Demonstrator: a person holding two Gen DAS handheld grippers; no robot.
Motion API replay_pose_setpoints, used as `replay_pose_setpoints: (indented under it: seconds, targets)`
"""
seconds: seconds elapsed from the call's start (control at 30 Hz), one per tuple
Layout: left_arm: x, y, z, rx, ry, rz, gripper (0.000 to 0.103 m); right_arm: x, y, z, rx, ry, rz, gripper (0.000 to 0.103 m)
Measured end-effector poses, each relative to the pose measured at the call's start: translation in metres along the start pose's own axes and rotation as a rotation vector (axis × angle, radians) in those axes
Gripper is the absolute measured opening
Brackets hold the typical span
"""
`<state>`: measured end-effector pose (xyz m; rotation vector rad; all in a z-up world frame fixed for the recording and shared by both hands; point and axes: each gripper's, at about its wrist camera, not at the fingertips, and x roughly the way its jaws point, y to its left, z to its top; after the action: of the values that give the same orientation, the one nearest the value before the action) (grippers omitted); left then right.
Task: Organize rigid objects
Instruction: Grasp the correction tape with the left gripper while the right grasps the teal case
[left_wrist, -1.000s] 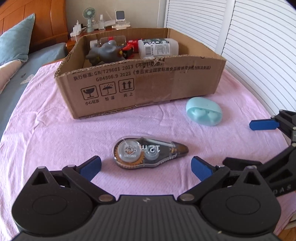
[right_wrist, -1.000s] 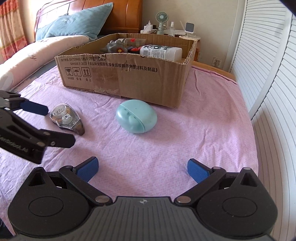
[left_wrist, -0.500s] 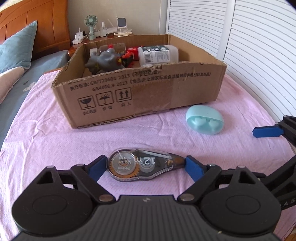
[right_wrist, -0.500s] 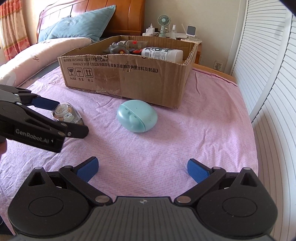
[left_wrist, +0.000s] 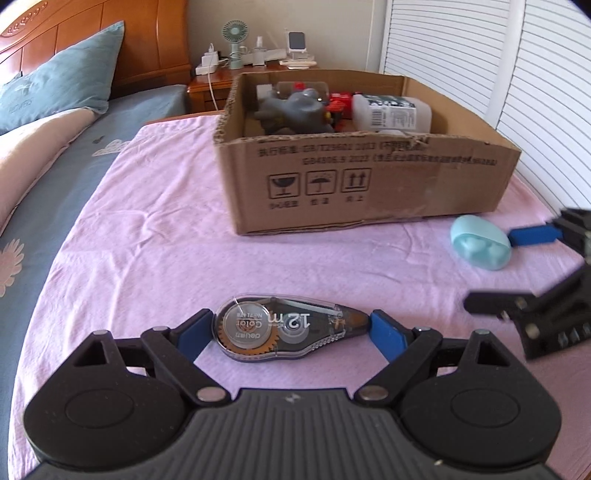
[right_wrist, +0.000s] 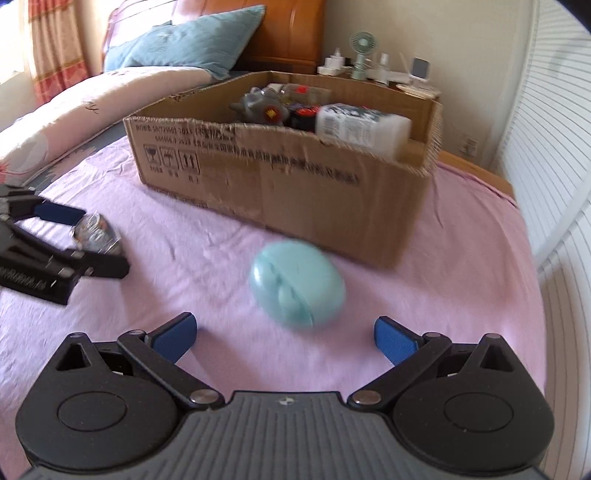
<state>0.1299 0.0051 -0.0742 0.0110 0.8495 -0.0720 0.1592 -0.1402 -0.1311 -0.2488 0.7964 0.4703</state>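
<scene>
Our left gripper (left_wrist: 291, 330) points down at the pink cloth (left_wrist: 155, 236) and is clamped on the correction tape dispenser (left_wrist: 284, 328), which lies flat and lengthwise between its blue pads, one pad on each end. Our right gripper (right_wrist: 284, 334) also tilts downward, its jaws spread wide with nothing between the pads; the light blue oval case (right_wrist: 297, 282) lies just ahead of them, a little blurred. Beyond both grippers stands the cardboard box (left_wrist: 369, 184), its near wall close behind the case. Left of the left gripper, the cloth is bare up to the bed's edge; right of the right gripper it runs bare to the slatted doors (right_wrist: 554, 184).
</scene>
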Motion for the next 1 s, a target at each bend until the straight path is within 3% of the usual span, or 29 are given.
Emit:
replay_pose_setpoints:
  seconds: [0.17, 0.43, 0.6, 0.87, 1.0]
  targets:
    - [-0.001, 0.002, -0.001, 0.005, -0.001, -0.005, 0.09, 0.01, 0.005, 0.016, -0.025, 0.027, 0.016, 0.103]
    - [-0.002, 0.006, -0.002, -0.002, -0.006, -0.008, 0.09, 0.0, 0.031, 0.01, -0.079, 0.081, 0.071, 0.103]
    - [-0.002, 0.007, -0.002, -0.006, -0.007, -0.007, 0.09, 0.001, 0.031, 0.011, -0.041, 0.067, 0.041, 0.102]
    - [-0.002, 0.007, -0.002, -0.007, -0.004, -0.005, 0.09, 0.004, 0.025, 0.022, 0.011, 0.047, -0.016, 0.077]
    - [-0.002, 0.009, -0.001, -0.01, -0.001, -0.014, 0.09, 0.0, 0.022, 0.023, 0.022, 0.048, -0.033, 0.059]
